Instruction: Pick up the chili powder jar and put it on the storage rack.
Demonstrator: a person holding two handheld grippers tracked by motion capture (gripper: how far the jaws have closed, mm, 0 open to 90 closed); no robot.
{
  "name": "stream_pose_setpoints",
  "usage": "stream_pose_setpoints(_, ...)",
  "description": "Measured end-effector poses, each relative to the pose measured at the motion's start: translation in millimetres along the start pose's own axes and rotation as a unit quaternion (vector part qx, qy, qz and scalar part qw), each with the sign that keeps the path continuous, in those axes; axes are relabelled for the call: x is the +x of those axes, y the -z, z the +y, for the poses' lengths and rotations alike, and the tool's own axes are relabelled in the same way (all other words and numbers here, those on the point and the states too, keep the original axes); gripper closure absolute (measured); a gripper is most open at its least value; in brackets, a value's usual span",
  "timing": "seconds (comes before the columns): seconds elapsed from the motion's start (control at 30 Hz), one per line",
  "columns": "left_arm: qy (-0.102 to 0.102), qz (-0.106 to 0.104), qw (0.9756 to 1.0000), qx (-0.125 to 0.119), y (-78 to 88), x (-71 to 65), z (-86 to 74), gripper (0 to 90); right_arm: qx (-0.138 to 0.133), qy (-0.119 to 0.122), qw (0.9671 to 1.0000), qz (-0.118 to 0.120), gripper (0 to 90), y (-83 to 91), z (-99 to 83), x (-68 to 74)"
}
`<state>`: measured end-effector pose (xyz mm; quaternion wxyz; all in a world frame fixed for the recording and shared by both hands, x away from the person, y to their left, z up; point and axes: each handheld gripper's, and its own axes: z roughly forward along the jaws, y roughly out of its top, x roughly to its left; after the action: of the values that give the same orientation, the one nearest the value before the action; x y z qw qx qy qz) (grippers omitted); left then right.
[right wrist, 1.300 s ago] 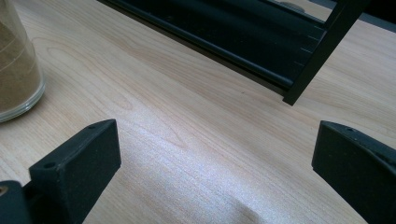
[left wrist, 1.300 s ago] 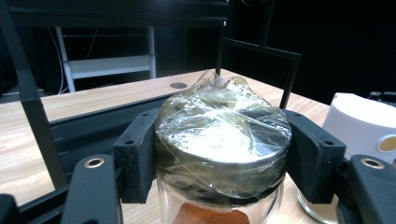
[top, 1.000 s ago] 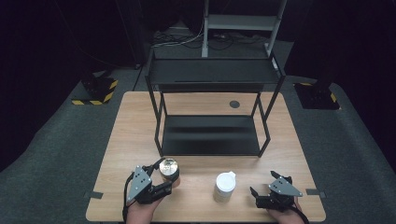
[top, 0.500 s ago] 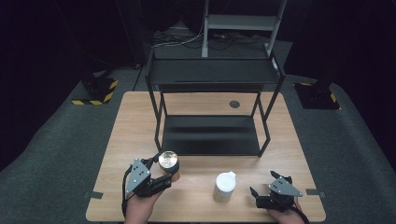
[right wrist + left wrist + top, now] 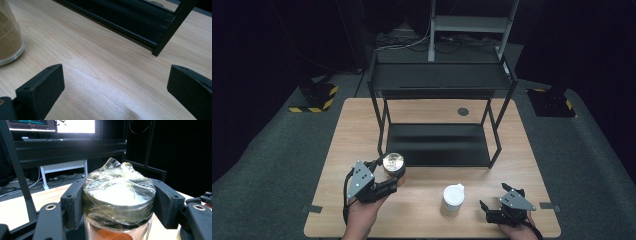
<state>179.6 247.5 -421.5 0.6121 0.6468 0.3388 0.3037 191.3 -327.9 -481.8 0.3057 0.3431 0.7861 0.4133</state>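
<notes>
Item: glass jar [image 5: 117,202], plastic film over its lid, reddish-brown contents. Held by the left gripper [image 5: 388,176] clamped at lid level, near the rack [image 5: 439,145]. Likely rigid, breakable, moderately heavy; film slippery, so a grip below the lid seems safer. Right gripper [image 5: 493,210]: wide, empty.

The room is dark, lit mainly over a light wooden table [image 5: 362,125] standing on grey carpet [image 5: 272,165]. A black two-tier metal rack [image 5: 439,80] sits on it. Yellow-black striped bases [image 5: 314,97] flank it; bright monitors [image 5: 75,125] glow behind.
</notes>
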Motion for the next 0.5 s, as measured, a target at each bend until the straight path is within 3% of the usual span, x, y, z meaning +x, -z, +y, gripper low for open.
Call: stream_pose_setpoints(0.5, -0.006, 0.000, 0.9999, -0.015, -6.4, 2.6, 21.2, 34.1, -0.001, 0.000, 1.0000, 0.000, 0.0, 0.2, -0.4, 0.0)
